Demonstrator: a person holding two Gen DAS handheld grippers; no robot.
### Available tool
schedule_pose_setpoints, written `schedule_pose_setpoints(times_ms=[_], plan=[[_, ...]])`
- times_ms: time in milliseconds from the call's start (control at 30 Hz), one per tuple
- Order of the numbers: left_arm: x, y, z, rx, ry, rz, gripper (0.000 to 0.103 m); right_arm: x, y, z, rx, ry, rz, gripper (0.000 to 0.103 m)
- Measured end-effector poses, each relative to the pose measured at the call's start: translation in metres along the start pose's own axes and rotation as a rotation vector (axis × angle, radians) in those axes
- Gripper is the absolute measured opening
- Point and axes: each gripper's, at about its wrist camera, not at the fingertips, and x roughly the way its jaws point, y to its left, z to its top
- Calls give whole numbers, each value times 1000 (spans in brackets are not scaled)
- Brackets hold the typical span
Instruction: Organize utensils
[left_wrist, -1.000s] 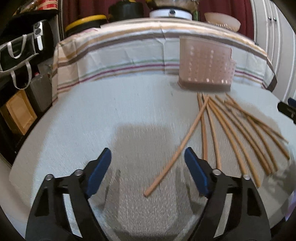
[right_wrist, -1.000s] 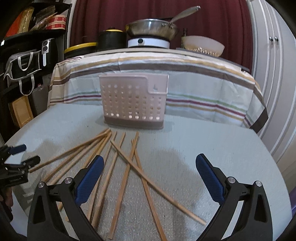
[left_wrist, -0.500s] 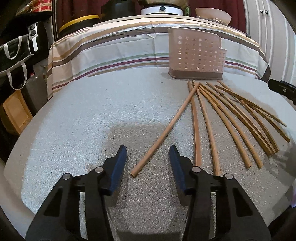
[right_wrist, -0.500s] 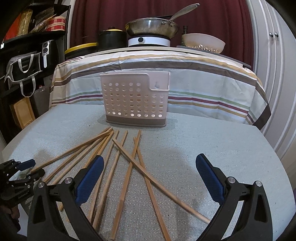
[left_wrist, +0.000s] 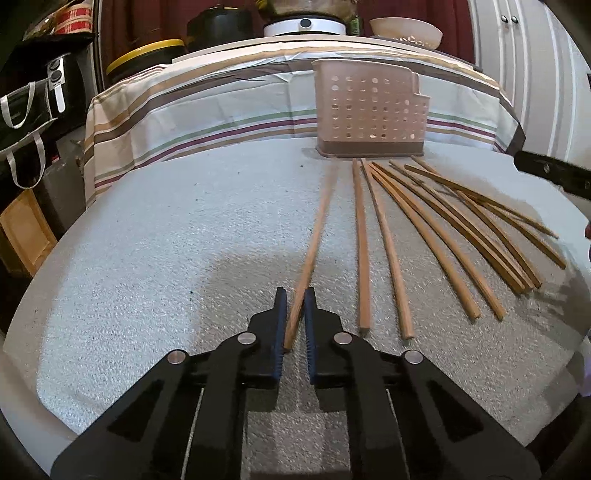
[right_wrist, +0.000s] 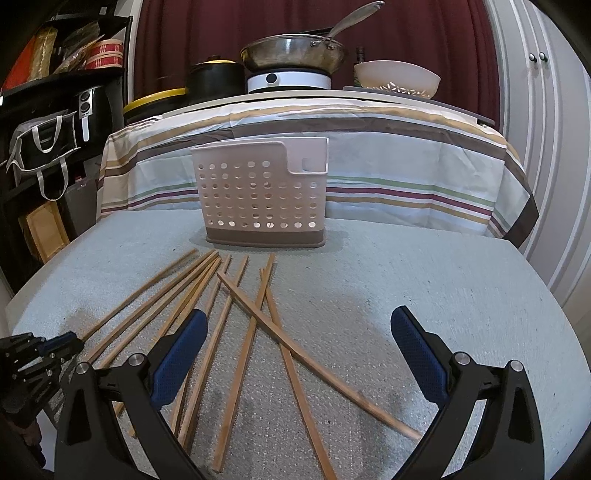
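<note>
Several wooden chopsticks (left_wrist: 436, 221) lie fanned on the grey table mat (left_wrist: 166, 258), in front of a pink perforated utensil holder (left_wrist: 369, 114) that stands upright at the back. My left gripper (left_wrist: 294, 295) is shut on the near end of the leftmost chopstick (left_wrist: 314, 240), which points toward the holder. My right gripper (right_wrist: 299, 328) is open and empty, above the chopsticks (right_wrist: 236, 332) near the front edge. The holder (right_wrist: 262, 195) stands straight ahead of it. The left gripper (right_wrist: 40, 350) shows at the left edge of the right wrist view.
A striped cloth (right_wrist: 406, 166) hangs over a counter behind the table, with a pan (right_wrist: 295, 51), a bowl (right_wrist: 397, 77) and a black pot (right_wrist: 214, 77) on it. Shelves with a bag (right_wrist: 40, 147) stand at the left. White cabinet doors (right_wrist: 535, 110) are at the right.
My left gripper moved forward and closed on the near end of the leftmost chopstick, which swung straighter toward the holder. The right gripper stayed open and nearly still.
</note>
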Motion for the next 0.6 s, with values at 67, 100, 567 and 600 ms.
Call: schedule_pose_setpoints(times_ms=[67,100,567,600], plan=[[-2,-3,-1,5,-7,-5,7,0,-1,0,3,-1,1,97],[-3,-4,-2,7,-11,-2,7,0,-1,0,3,-1,0,97],[3,-2,5,-20,-13,17,7,2,-34,-17,16,50,-59,96],[3,-2,5,-20,-12,18,7,2,-37,-19,14,56,-62,96]])
